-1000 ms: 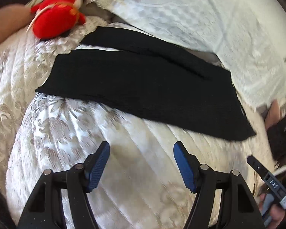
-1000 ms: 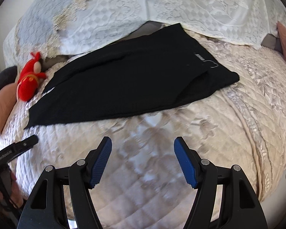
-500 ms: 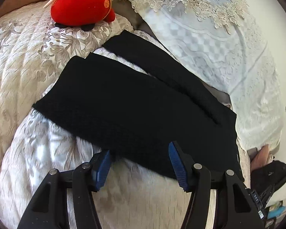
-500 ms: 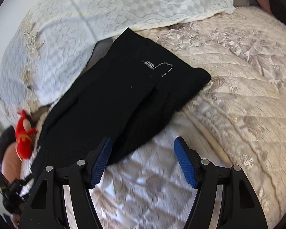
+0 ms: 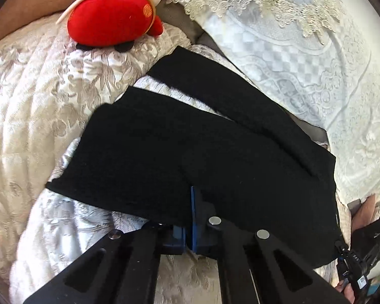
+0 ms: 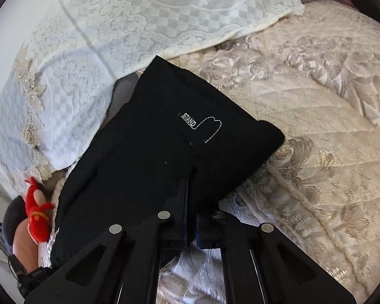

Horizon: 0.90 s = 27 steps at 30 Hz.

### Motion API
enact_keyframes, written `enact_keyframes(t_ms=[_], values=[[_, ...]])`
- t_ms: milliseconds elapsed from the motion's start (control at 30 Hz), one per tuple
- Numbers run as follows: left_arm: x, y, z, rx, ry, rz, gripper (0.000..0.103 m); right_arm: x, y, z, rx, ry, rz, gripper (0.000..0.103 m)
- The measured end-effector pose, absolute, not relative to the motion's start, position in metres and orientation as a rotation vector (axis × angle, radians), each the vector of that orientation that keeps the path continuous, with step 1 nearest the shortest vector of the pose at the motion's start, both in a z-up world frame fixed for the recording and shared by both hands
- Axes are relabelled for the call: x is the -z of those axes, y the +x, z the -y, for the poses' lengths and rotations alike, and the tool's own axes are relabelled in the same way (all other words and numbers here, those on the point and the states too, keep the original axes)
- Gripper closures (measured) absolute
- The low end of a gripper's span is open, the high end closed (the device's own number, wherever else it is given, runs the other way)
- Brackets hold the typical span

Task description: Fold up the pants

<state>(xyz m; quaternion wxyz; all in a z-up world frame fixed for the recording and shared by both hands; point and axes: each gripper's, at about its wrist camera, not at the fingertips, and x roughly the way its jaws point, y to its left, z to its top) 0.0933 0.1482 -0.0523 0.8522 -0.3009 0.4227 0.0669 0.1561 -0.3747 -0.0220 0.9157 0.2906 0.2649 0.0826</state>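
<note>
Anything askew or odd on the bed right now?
Nothing damaged or spilled. The black pants lie with the two legs splayed apart, quilt showing between them. A red plush toy sits near the leg ends.

Both hand-held gripper frames: black w/ cutouts, silver rivets, blue pads.

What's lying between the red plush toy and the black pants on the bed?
In the left wrist view, only bare floral quilt lies between the red plush toy and the black pants; nothing else sits there.
</note>
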Motion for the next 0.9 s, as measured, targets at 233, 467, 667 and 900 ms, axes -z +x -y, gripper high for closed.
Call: enact_keyframes(t_ms=[233, 467, 667, 900], values=[[0.027, 0.058, -0.156, -0.107, -0.622, -0.888, 0.099, 0.008, 0.099, 0.386, -0.177, 0.617, -0.521, 0.100], [0.022, 0.012, -0.156, -0.066, -0.599, -0.930, 0.099, 0.027, 0.044, 0.399, -0.146, 0.639, -0.579, 0.100], [0.041, 0.000, -0.142, -0.037, -0.525, -0.981, 0.098, 0.058, 0.043, 0.415, -0.107, 0.674, -0.686, 0.099], [0.025, -0.022, -0.157, -0.126, -0.484, -0.946, 0.088, 0.042, 0.017, 0.433, 0.056, 0.629, -0.605, 0.068]])
